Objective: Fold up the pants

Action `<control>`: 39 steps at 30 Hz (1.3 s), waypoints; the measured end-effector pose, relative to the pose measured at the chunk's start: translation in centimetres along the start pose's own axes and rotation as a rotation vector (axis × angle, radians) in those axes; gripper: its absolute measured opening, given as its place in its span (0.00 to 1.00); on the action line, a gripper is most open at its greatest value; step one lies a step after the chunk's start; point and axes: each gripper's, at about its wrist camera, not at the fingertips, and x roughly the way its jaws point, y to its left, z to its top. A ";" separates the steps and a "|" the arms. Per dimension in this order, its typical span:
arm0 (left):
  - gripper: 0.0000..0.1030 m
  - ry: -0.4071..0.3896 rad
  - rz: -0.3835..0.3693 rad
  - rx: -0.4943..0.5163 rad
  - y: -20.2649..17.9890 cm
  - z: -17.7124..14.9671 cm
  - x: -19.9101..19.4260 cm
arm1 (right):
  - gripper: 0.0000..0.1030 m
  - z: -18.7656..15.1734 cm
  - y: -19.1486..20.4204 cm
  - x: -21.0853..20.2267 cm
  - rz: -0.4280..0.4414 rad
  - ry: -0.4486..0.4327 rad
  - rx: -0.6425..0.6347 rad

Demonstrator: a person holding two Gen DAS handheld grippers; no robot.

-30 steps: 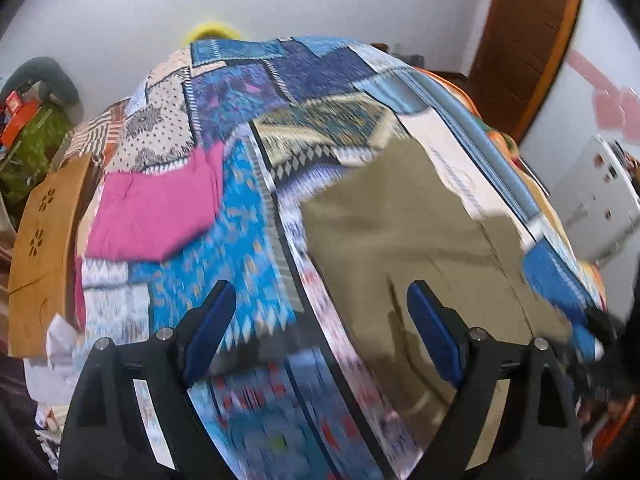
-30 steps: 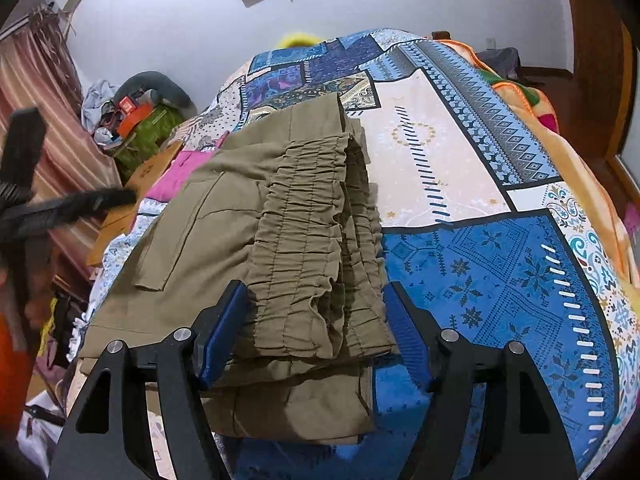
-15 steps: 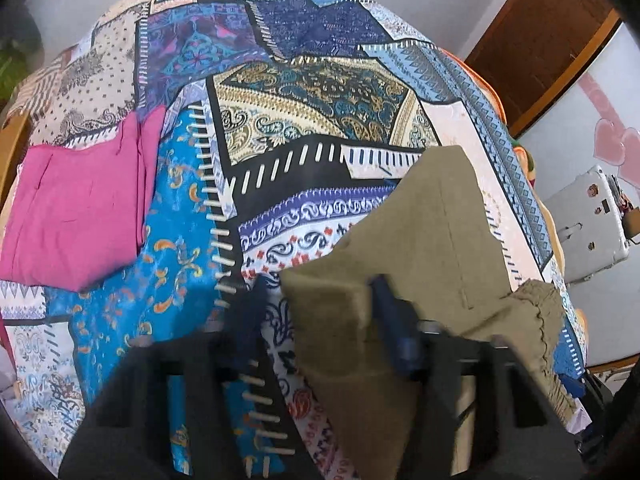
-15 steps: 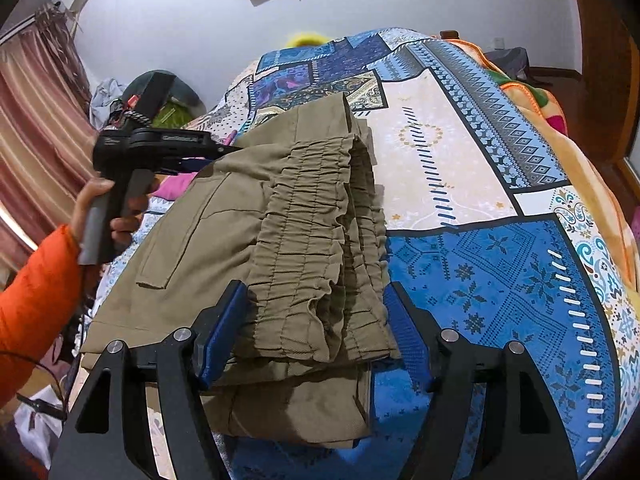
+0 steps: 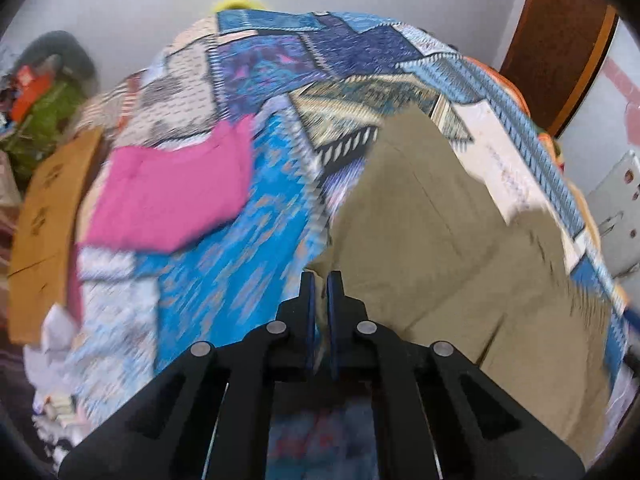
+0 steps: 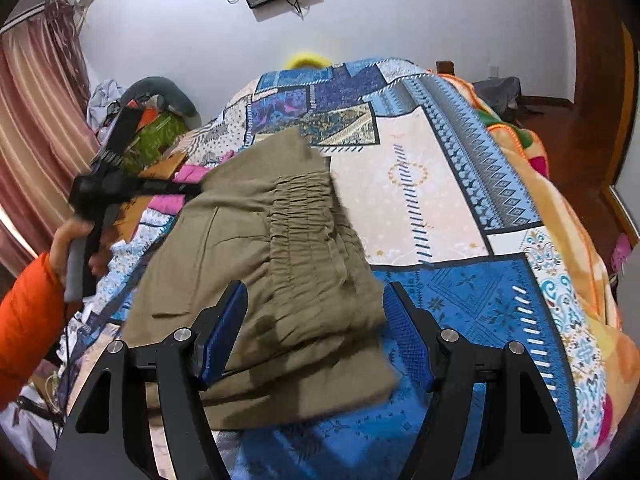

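Observation:
The olive-green pants (image 6: pixel 280 264) lie folded on the patchwork bedspread (image 6: pixel 432 208), elastic waistband towards my right gripper. They also show in the left wrist view (image 5: pixel 432 240). My left gripper (image 5: pixel 322 280) is shut at the pants' left edge corner; whether cloth is pinched between the blue pads is not clear. In the right wrist view the left gripper (image 6: pixel 196 189) reaches the pants' far left edge. My right gripper (image 6: pixel 316 320) is open, its blue pads on either side of the waistband end, just above it.
A folded pink garment (image 5: pixel 172 196) lies on the bed left of the pants. A brown cardboard piece (image 5: pixel 44 220) sits at the bed's left edge. Clutter and a striped curtain (image 6: pixel 36 128) stand at the left, a wooden door (image 5: pixel 560 40) at the right.
My left gripper has gone from wide open to shut and moved to the pants' left edge. My right gripper stays open over the waistband; the pants have shifted slightly.

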 end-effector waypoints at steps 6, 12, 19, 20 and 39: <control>0.05 0.023 -0.031 -0.050 1.6 -7.6 -4.3 | 0.66 -0.7 0.9 -1.3 -0.001 -0.007 -0.031; 0.06 0.016 -0.064 -0.089 1.8 -11.1 -6.6 | 0.63 -2.4 0.5 0.6 -0.021 0.037 0.023; 0.05 0.074 -0.011 -0.130 3.6 -13.5 -5.4 | 0.37 -3.8 -0.3 2.3 -0.001 0.084 0.046; 0.05 0.069 -0.013 -0.136 4.0 -13.7 -5.5 | 0.36 -3.7 -0.1 2.3 -0.023 0.076 0.026; 0.36 -0.102 -0.141 0.088 -4.7 -4.0 -7.9 | 0.44 2.5 3.7 1.1 0.048 0.027 -0.142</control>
